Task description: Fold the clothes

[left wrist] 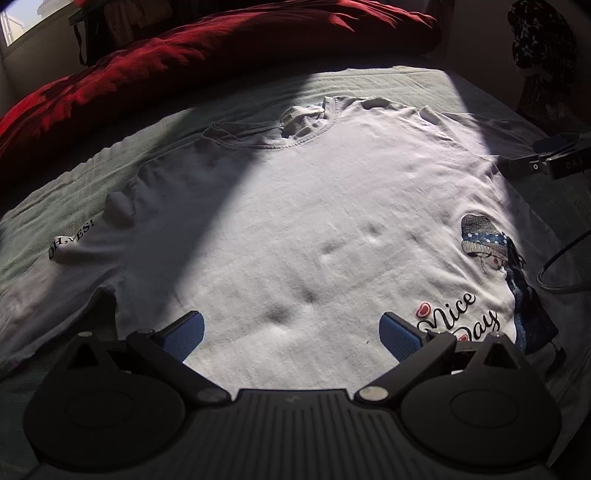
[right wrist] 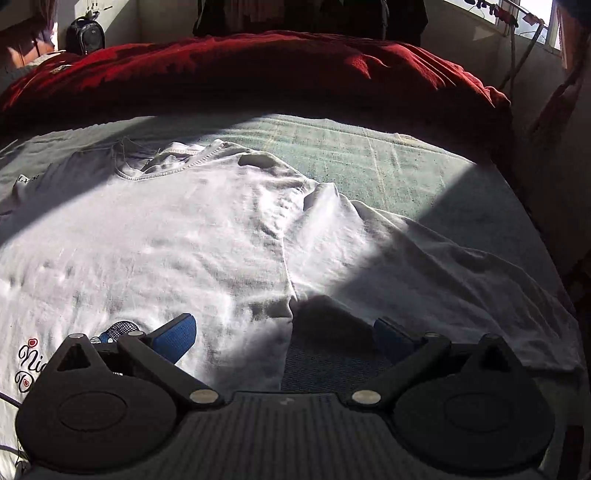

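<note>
A white T-shirt (left wrist: 303,206) lies spread flat on the green bed sheet (left wrist: 74,177), collar away from me. It has a "Nice Day" print (left wrist: 461,314) at its right side and an "OH, YES!" print on its left sleeve (left wrist: 70,245). My left gripper (left wrist: 291,332) is open and empty, hovering over the shirt's lower middle. My right gripper (right wrist: 286,336) is open and empty, over the shirt (right wrist: 184,236) where the body meets the right sleeve (right wrist: 424,266). The right gripper also shows at the right edge of the left wrist view (left wrist: 554,158).
A red duvet (left wrist: 221,48) is bunched along the far side of the bed, also in the right wrist view (right wrist: 258,70). A dark cable (left wrist: 557,266) lies at the right of the bed. A black bag (right wrist: 85,35) stands far left.
</note>
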### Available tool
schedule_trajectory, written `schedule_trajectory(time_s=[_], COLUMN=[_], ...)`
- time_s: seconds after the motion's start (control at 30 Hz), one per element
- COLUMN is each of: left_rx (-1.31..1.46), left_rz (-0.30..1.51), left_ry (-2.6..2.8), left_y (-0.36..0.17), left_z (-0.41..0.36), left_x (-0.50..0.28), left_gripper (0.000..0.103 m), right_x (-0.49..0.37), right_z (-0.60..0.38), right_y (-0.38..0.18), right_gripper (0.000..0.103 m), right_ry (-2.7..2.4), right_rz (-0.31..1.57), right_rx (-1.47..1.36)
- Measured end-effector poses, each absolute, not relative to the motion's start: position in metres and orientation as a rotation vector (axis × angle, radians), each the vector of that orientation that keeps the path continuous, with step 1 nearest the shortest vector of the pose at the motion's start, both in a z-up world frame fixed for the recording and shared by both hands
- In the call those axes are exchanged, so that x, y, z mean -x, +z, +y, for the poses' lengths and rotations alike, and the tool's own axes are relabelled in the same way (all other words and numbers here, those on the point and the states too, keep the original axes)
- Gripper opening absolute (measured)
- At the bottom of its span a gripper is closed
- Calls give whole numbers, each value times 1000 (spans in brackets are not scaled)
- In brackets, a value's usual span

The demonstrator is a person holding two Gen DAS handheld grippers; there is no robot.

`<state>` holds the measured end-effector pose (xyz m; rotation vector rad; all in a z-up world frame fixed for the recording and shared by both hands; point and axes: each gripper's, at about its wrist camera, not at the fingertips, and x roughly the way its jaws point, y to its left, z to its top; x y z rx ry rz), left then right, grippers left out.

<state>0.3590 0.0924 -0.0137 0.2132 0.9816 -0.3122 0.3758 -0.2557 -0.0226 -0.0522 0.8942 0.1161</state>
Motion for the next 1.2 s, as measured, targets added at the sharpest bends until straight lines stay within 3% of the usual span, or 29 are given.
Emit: schedule_trajectory(time_s=[0.33, 0.73, 0.97, 1.2], left_rx=[65, -10, -26, -15], left_rz=[1016, 1053, 1039, 1010], left_ry=[-204, -299, -311, -321], left_y=[-6, -24, -22, -18], left_z=[16, -92, -96, -70], left_x=[-422, -444, -451, -442], left_gripper=[100, 100, 100, 100], right_x=[-449, -445, -441, -434], right_z=[-425, -547, -574, -496], right_y=[-32, -80, -78, -26], right_gripper=[103, 103, 103, 103], right_ry=[137, 67, -74, 32], right_rz=[815, 885, 921, 811], right_rx=[-313, -380, -318, -131])
